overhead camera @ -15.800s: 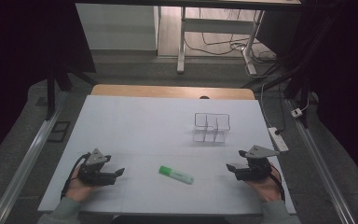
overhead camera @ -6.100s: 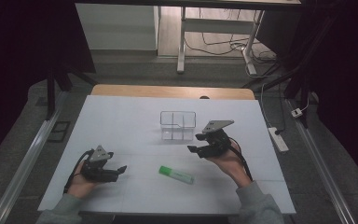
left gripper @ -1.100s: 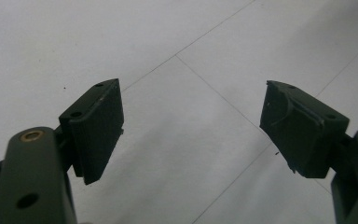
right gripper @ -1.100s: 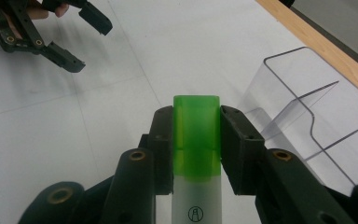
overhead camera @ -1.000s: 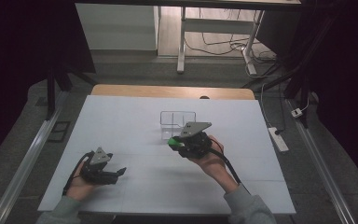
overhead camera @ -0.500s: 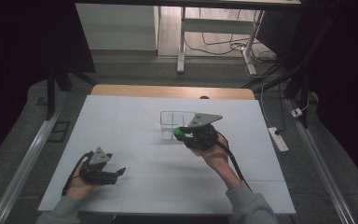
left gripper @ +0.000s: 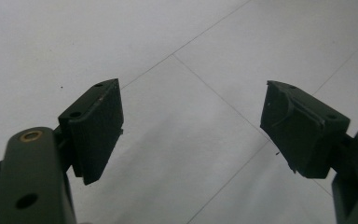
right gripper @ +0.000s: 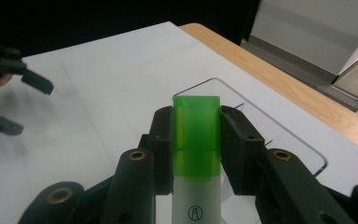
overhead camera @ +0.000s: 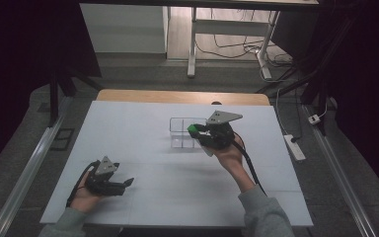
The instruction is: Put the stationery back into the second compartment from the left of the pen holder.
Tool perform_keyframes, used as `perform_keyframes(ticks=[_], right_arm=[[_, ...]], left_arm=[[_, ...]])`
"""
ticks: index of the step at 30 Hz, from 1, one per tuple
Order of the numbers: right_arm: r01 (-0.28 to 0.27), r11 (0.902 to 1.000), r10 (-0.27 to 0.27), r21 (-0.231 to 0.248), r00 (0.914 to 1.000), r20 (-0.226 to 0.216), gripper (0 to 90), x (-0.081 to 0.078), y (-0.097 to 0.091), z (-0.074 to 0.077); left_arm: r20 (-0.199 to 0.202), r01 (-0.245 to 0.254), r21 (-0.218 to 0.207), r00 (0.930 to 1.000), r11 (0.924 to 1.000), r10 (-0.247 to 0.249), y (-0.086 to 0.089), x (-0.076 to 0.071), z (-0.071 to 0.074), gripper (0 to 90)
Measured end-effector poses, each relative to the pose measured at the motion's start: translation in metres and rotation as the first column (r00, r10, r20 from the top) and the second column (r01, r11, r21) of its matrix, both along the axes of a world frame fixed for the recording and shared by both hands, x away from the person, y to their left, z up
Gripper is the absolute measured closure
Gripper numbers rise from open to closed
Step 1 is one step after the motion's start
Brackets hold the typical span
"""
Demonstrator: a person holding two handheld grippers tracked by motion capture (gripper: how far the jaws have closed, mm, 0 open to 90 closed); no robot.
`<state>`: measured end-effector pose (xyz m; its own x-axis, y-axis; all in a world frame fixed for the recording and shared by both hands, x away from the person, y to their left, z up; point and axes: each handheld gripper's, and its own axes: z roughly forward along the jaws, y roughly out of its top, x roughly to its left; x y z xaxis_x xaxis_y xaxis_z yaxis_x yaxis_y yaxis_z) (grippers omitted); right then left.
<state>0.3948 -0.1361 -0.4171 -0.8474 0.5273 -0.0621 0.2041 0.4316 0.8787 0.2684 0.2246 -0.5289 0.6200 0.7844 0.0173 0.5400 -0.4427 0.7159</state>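
Observation:
My right gripper [overhead camera: 197, 132] is shut on a highlighter [right gripper: 196, 135] with a green cap and a white barrel. It holds the pen in the air over the near right part of a clear plastic organizer [overhead camera: 181, 132] at the table's middle. In the right gripper view the green cap points toward the organizer's clear rim [right gripper: 279, 128]. My left gripper [overhead camera: 123, 184] rests low on the white table at the near left, open, with nothing between its pads [left gripper: 98, 126].
The white table top [overhead camera: 143, 123] has a wooden strip [overhead camera: 177, 96] along its far edge. Beyond the table stand desk legs and cables on the floor. A power strip [overhead camera: 294, 146] lies off the table's right side.
My right gripper has carried the highlighter farther back and to the right, now over the organizer. The left gripper has stayed where it was.

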Motion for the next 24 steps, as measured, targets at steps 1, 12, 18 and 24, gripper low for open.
perform_keyframes(ticks=[1,12,18,24], right_arm=[[0.004,1.0,-0.004,-0.001,1.0,-0.001,67.4,0.002,0.0,0.002],[0.013,0.9988,-0.014,0.048,0.9998,0.013,67.4,0.013,0.003,0.018],[0.018,0.9976,-0.019,0.067,0.9998,0.008,67.4,0.02,0.006,0.019],[0.026,0.9971,-0.026,0.071,0.9996,0.005,67.4,0.027,0.012,0.022]], left_arm=[[0.0,0.001,-0.001,1.0,1.0,-0.001,0.0,0.0,0.0,21.2],[-0.006,0.009,0.009,0.9999,0.9999,-0.009,-0.001,0.0,-0.001,21.1],[-0.005,0.006,0.006,1.0,1.0,-0.006,0.0,0.0,-0.001,21.2],[-0.006,0.008,0.01,0.9999,0.9999,-0.008,-0.001,0.001,-0.002,21.1]])
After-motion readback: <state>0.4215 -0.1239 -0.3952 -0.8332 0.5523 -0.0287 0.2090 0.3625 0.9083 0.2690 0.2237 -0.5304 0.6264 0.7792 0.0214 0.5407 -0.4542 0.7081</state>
